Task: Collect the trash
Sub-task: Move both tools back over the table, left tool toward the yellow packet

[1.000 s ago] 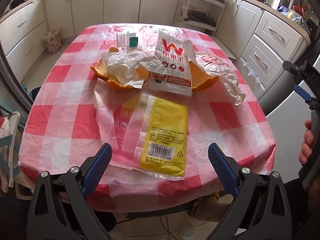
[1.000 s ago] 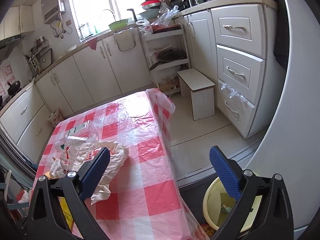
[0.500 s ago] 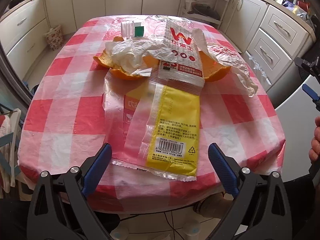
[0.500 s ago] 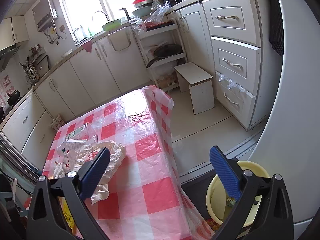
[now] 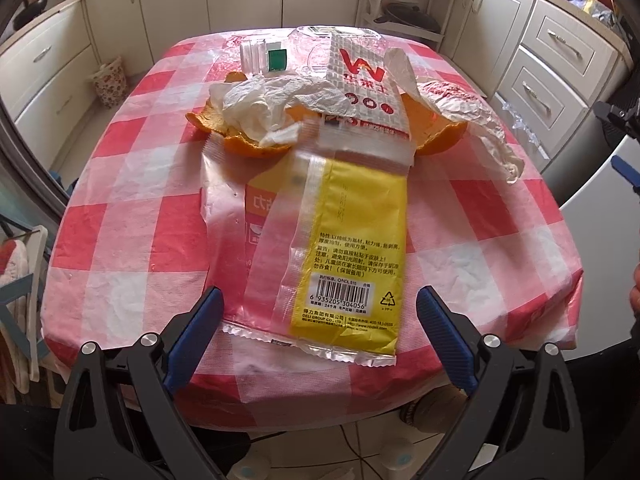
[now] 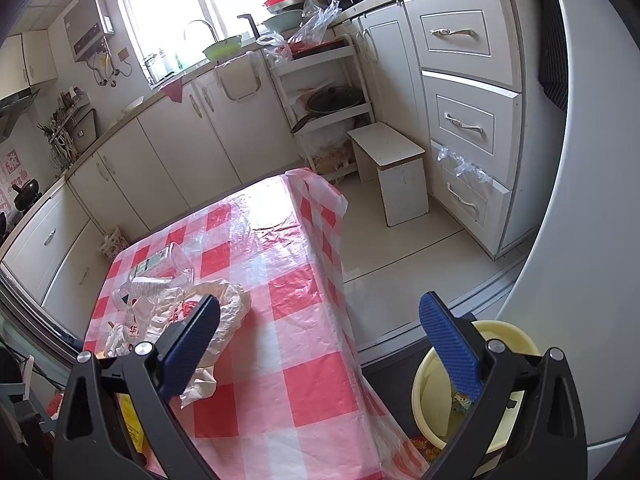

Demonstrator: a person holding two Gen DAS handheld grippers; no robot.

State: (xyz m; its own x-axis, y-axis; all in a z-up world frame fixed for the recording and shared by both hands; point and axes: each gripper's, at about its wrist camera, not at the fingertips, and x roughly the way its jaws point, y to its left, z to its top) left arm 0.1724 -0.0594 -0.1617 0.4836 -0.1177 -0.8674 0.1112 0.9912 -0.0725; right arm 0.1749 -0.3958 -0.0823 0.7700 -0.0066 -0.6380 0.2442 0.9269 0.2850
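The yellow wrapper (image 5: 352, 248) lies flat at the table's (image 5: 500, 220) near edge, between the left gripper's (image 5: 318, 322) spread fingers. This looks like the approach; next, closing on it. The right gripper (image 6: 318, 334), also spread, hangs near the bin (image 6: 432, 384).

Right gripper (image 6: 319, 322), black frame with blue ribbed pads, jaws spread wide, nothing between them. Beyond the left finger (image 6: 191, 338): crumpled white plastic bag (image 6: 224, 300), clear plastic cup (image 6: 176, 258) lying on its side, both on the red-and-white checked tablecloth (image 6: 296, 364). Behind the right finger (image 6: 450, 340): pale yellow round plastic bin (image 6: 426, 380) on the floor.
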